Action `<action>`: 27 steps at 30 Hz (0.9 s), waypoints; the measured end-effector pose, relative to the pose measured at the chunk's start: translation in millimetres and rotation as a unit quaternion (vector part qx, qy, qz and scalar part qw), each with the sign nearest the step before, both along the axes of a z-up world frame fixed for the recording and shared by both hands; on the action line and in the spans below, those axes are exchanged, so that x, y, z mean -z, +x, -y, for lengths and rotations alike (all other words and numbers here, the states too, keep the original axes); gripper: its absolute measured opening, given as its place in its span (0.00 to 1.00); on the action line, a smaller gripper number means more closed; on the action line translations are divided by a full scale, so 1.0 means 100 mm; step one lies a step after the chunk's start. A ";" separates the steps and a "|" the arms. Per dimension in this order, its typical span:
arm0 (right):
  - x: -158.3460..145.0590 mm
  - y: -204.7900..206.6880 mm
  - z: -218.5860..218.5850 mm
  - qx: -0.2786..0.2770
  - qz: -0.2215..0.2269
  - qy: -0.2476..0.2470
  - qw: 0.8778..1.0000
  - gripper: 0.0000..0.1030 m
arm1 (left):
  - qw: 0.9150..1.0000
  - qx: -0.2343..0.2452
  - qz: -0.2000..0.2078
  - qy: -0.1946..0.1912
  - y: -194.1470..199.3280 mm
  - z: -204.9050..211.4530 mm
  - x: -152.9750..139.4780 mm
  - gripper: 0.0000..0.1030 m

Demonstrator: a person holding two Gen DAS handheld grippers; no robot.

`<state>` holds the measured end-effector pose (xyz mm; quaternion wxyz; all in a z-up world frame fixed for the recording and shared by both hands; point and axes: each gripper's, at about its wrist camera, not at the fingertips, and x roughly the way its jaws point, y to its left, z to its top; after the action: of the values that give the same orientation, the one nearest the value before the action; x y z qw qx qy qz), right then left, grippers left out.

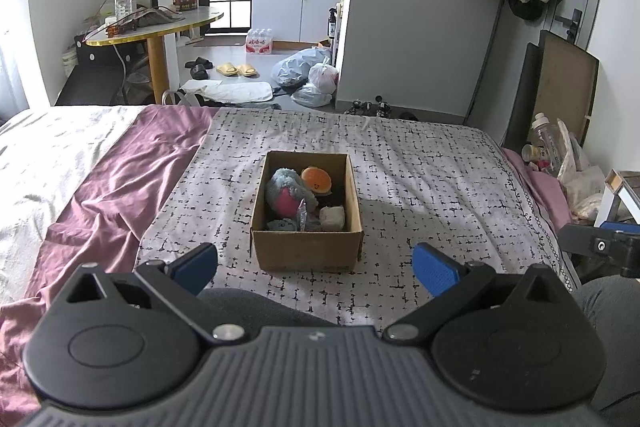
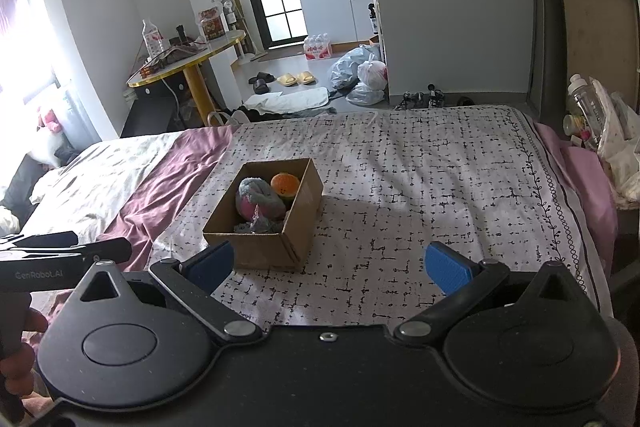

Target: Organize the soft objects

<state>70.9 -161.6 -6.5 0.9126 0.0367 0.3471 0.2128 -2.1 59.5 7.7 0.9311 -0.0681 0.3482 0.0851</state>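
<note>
Both grippers, left (image 1: pixel 316 269) and right (image 2: pixel 328 269), hang spread and empty over the bed (image 1: pixel 420 163), the box (image 1: pixel 308 251) of plush toys (image 1: pixel 286 193) just ahead.

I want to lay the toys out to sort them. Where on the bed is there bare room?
Right of the cardboard box, the patterned sheet is bare up to its leaf border. The strip between box and foot of the bed is free too. The box is crowded. Left lies the rumpled purple blanket. Both tongs, left and right, are open and empty.

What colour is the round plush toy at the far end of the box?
Orange, with a small face; the round plush toy shows best in the left wrist view.
</note>
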 end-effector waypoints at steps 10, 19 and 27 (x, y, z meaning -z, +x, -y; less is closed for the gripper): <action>0.01 0.01 0.01 0.001 -0.002 -0.001 1.000 1.00 | 1.000 -0.001 -0.002 0.004 0.00 0.00 0.00 1.00; 0.02 0.01 0.02 0.002 -0.003 0.000 1.000 1.00 | 1.000 -0.001 -0.002 0.004 0.00 0.00 0.01 1.00; 0.03 0.01 0.02 0.004 -0.004 -0.001 1.000 1.00 | 1.000 -0.005 -0.006 0.001 0.00 -0.03 0.05 1.00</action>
<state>72.1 -163.6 -9.8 0.9120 0.0377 0.3510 0.2089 -2.6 62.3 2.7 0.9285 -0.0687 0.3537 0.0902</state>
